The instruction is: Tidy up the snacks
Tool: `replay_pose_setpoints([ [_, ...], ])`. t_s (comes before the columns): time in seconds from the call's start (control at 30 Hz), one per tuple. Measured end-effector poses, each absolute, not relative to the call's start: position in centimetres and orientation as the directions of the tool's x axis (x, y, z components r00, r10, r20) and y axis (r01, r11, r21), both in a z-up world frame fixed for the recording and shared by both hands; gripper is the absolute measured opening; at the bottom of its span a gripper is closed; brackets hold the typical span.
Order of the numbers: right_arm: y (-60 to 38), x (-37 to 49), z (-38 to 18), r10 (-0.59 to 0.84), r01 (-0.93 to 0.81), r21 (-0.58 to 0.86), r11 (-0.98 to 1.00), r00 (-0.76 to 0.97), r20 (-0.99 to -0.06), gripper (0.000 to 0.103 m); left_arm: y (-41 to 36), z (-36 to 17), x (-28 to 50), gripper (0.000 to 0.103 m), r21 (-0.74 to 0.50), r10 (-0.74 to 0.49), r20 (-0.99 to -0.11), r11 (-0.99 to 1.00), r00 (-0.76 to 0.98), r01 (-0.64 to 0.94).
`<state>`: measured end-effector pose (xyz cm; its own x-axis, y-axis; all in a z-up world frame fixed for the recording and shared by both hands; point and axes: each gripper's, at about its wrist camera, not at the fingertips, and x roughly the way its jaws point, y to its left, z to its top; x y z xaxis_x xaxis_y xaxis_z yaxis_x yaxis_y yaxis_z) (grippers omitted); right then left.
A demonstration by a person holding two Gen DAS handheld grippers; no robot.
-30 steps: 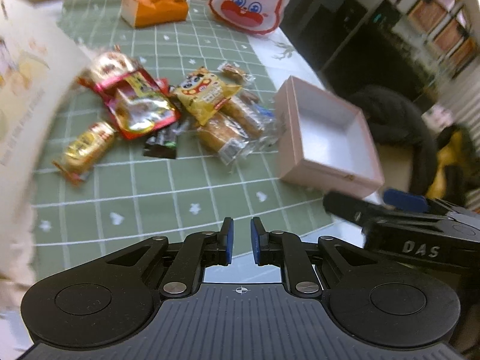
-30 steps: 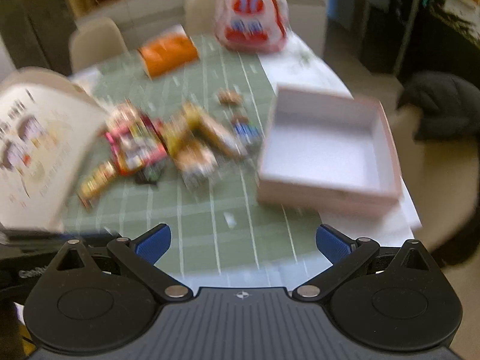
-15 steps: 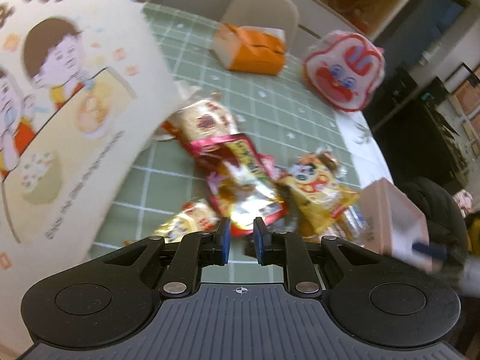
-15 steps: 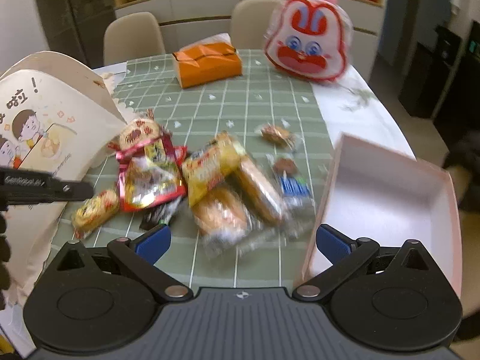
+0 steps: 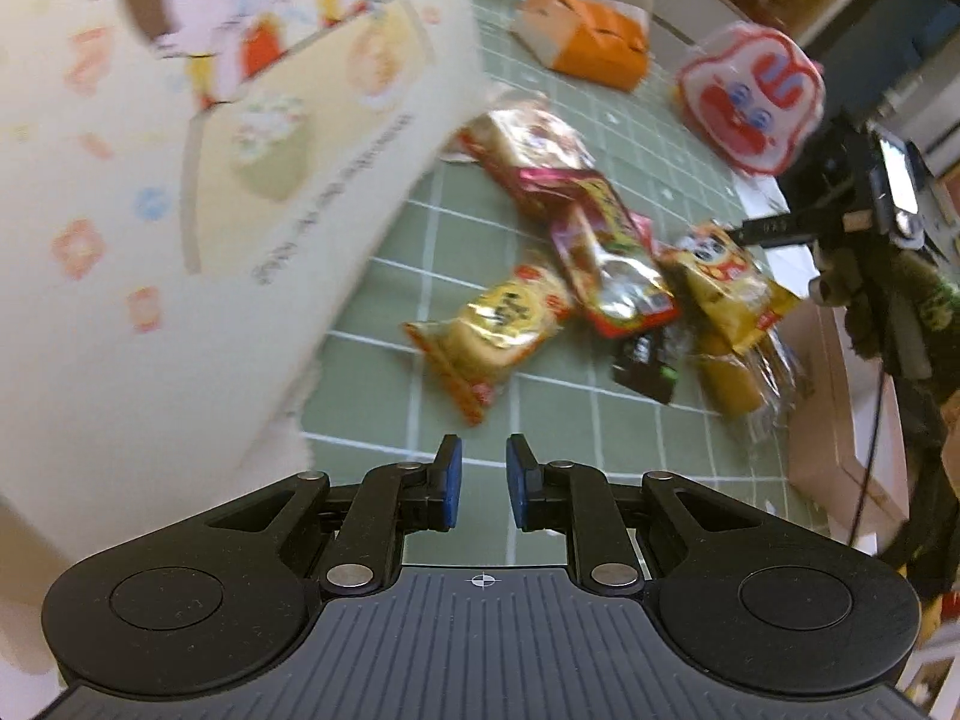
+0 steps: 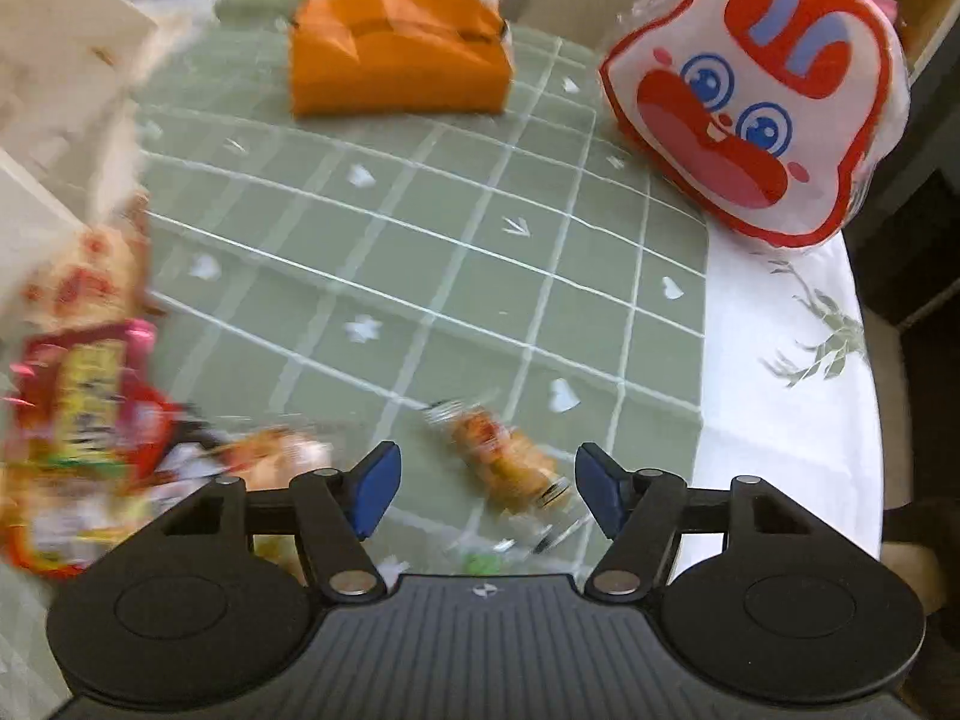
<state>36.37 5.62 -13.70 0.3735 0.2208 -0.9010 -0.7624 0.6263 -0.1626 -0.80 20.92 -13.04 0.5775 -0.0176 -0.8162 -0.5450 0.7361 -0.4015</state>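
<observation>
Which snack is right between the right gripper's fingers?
The small clear-wrapped orange snack. It lies alone between the closing right gripper's jaws; the red packet and the other snacks are piled off to the left.

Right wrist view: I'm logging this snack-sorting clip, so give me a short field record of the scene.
surface: green grid-patterned tablecloth
between right gripper jaws: small clear-wrapped orange snack, not yet pressed; jaws closing
far side: orange tissue box, red-and-white rabbit-face bag
left edge: blurred red foil snack packet
left gripper: shut, empty
</observation>
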Motion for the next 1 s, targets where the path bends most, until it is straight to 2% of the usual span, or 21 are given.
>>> replay_pose_setpoints([
  [0.07,5.8,37.6,-14.6,0.202,-0.742,-0.158,0.652,0.371,-0.906,0.066,21.4,-12.9,-1.3,0.019,-0.403,-0.005,-0.810,0.731,0.586,-0.550],
  [0.13,5.5,39.3,-15.2,0.208,-0.703,-0.088,0.706,0.324,-0.923,0.065,21.9,-12.6,-1.5,0.019,-0.404,0.006,-0.803,0.731,0.596,-0.551],
  [0.2,4.7,40.2,-15.3,0.251,-0.666,0.015,0.746,0.260,-0.932,0.051,22.2,-12.3,-0.9,0.019,-0.384,0.024,-0.799,0.748,0.600,-0.541],
  [0.27,4.4,39.7,-15.0,0.273,-0.657,0.053,0.752,0.237,-0.932,0.033,22.4,-12.0,0.1,0.019,-0.354,0.041,-0.791,0.784,0.611,-0.511],
  [0.33,4.0,38.4,-14.4,0.314,-0.663,0.104,0.741,0.205,-0.927,0.027,22.5,-11.8,1.5,0.019,-0.326,0.047,-0.784,0.817,0.619,-0.476],
  [0.5,1.7,34.2,-11.9,0.424,-0.667,0.231,0.709,0.140,-0.895,0.026,23.8,-11.9,4.9,0.019,-0.302,0.075,-0.771,0.831,0.633,-0.467],
  [0.67,-2.2,29.4,-10.7,0.494,-0.642,0.343,0.686,0.064,-0.867,0.025,24.4,-13.7,7.3,0.019,-0.348,-0.006,-0.790,0.828,0.614,-0.440],
  [0.8,-5.3,25.0,-10.1,0.527,-0.611,0.404,0.681,0.025,-0.850,0.024,23.0,-14.1,7.9,0.024,-0.317,-0.042,-0.809,0.872,0.587,-0.374],
  [0.9,-6.6,21.3,-10.2,0.523,-0.630,0.400,0.666,0.012,-0.852,0.024,21.4,-14.0,7.9,0.027,-0.292,-0.062,-0.823,0.899,0.565,-0.326],
  [1.0,-7.0,18.8,-11.3,0.498,-0.638,0.387,0.666,-0.006,-0.867,0.024,18.8,-13.7,7.8,0.029,-0.212,-0.043,-0.837,0.944,0.546,-0.252],
])
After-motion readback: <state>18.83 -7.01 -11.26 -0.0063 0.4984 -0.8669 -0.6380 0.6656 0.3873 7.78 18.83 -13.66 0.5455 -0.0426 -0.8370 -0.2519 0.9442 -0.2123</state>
